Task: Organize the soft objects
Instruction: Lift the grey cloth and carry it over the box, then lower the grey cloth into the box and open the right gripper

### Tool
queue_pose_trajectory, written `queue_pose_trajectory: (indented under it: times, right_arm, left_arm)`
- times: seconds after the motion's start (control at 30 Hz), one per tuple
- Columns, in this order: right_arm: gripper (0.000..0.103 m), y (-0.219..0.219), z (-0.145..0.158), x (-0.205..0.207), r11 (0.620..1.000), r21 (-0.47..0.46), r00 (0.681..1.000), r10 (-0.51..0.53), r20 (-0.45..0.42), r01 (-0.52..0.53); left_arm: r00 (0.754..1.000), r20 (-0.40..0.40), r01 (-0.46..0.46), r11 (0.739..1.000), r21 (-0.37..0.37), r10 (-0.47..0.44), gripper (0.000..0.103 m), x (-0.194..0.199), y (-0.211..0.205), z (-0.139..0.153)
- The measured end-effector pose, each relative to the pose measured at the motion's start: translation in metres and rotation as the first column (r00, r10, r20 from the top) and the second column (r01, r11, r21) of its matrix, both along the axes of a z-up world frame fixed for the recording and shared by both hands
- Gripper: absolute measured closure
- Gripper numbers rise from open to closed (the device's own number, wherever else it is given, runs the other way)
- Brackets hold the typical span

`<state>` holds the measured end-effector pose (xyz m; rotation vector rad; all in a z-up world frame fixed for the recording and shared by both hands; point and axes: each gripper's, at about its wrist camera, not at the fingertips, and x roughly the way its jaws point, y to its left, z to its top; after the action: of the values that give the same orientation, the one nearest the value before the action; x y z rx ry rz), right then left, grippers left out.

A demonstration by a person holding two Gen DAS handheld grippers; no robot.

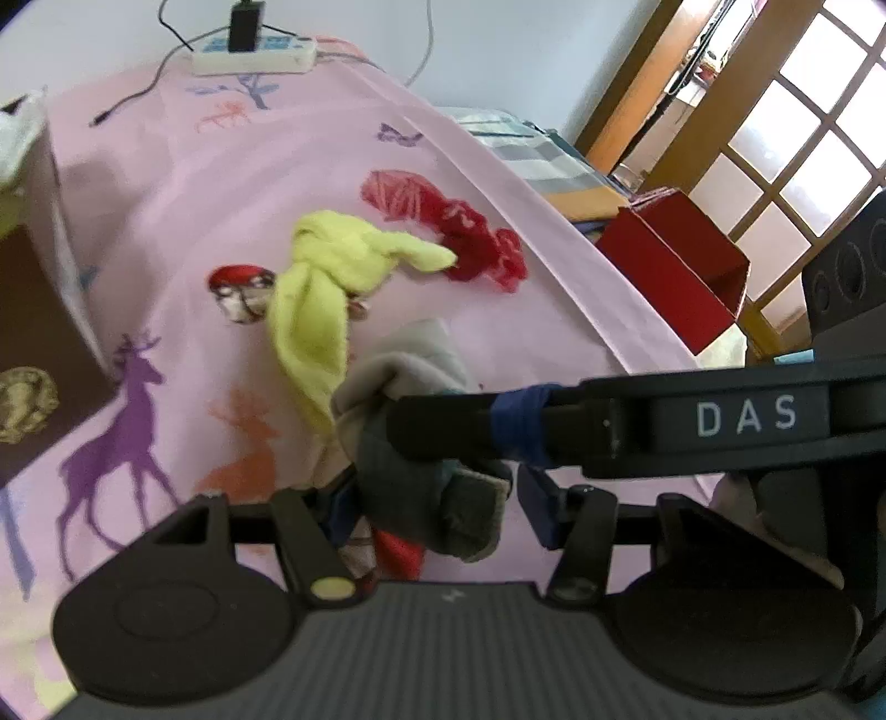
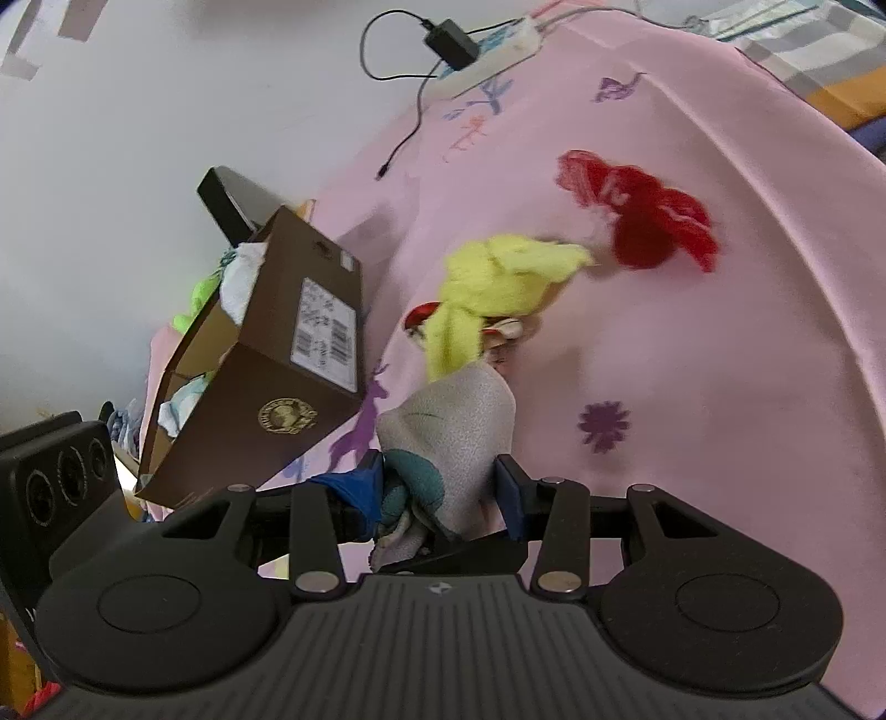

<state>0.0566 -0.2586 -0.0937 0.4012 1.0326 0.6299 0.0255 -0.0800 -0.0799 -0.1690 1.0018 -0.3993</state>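
A bundle of grey socks (image 1: pixel 421 487) with a teal patch (image 2: pixel 448 437) hangs just above the pink sheet (image 1: pixel 498 343), held from both sides. My left gripper (image 1: pixel 440 507) is shut on its dark lower part. My right gripper (image 2: pixel 434 490) is shut on the light grey upper part, and one of its fingers (image 1: pixel 554 426) crosses the left wrist view from the right. Further out on the sheet lie a yellow cloth (image 1: pixel 321 288) (image 2: pixel 498 277) and a red sock (image 1: pixel 459 232) (image 2: pixel 653 216). A small red-topped patterned piece (image 1: pixel 238 288) pokes out from under the yellow cloth.
An open brown cardboard box (image 2: pixel 266 376) (image 1: pixel 33 332) with soft items inside stands on the left. A white power strip (image 1: pixel 255 52) with a charger and cable lies at the far end by the wall. A red box (image 1: pixel 670 266) sits beyond the bed's right edge.
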Motion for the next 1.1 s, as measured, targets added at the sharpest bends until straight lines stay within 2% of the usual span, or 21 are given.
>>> queue_pose_trajectory:
  times: [0.23,0.7,1.1]
  right_arm:
    - [0.076,0.037,0.016,-0.011,0.997,-0.032,0.994,0.067,0.084,-0.065]
    - [0.076,0.095,0.045,-0.014,0.990,0.004,0.977,0.135,0.167,-0.138]
    - [0.075,0.133,0.075,-0.002,0.983,0.026,0.947,0.167,0.274,-0.180]
  left_arm:
    - [0.999,0.035,-0.028,0.998,0.060,0.026,0.048,-0.009,0.022,0.017]
    - [0.986,0.083,-0.149,0.985,0.089,0.142,0.048,-0.018,0.077,0.059]
    - [0.962,0.178,-0.231,0.964,0.129,0.207,0.048,-0.008,0.108,0.095]
